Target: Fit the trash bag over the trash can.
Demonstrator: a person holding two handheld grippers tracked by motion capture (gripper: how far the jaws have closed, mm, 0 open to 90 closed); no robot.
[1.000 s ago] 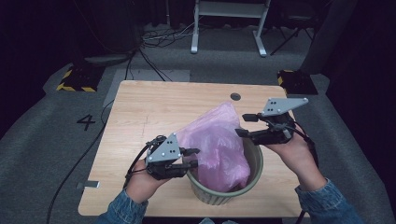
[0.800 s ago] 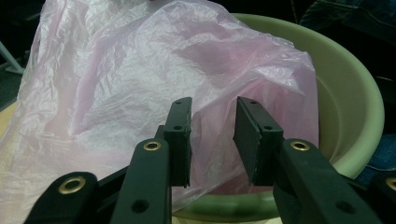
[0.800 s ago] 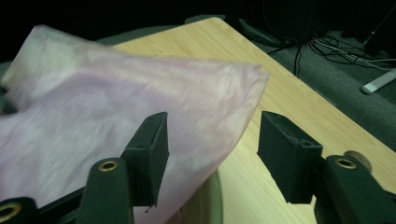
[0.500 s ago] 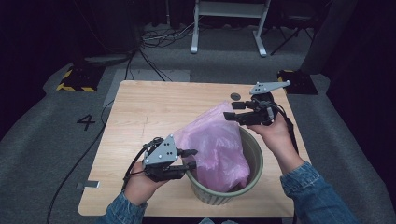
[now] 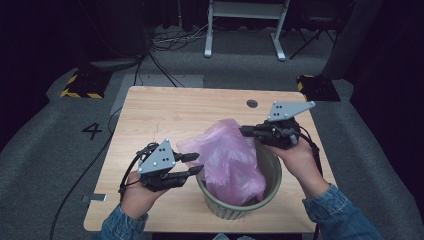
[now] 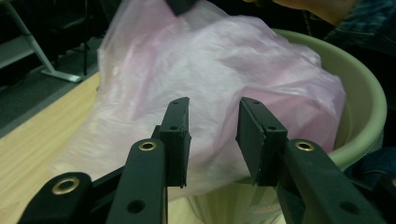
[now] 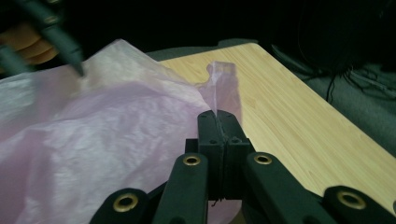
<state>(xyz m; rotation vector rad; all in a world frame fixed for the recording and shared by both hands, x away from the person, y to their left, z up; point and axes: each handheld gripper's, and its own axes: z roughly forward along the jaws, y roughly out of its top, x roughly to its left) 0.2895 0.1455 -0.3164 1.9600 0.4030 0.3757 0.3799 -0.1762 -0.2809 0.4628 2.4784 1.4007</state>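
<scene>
A white numeral "4" is showing on the grey floor beside the left edge of the table; no other writing is legible. The pink bag (thin, crinkled, see-through plastic) is sitting partly inside the pale green bin near the table's front edge, and is bulging up and spilling over the bin's rim toward the left. The right gripper is hovering at the bin's far right rim, its jaws having just been closing; they are now pressing together on a thin fold of the bag's edge. The left gripper is pointing at the bag from the bin's left side, its jaws standing apart with the plastic just beyond them, not pinching it.
</scene>
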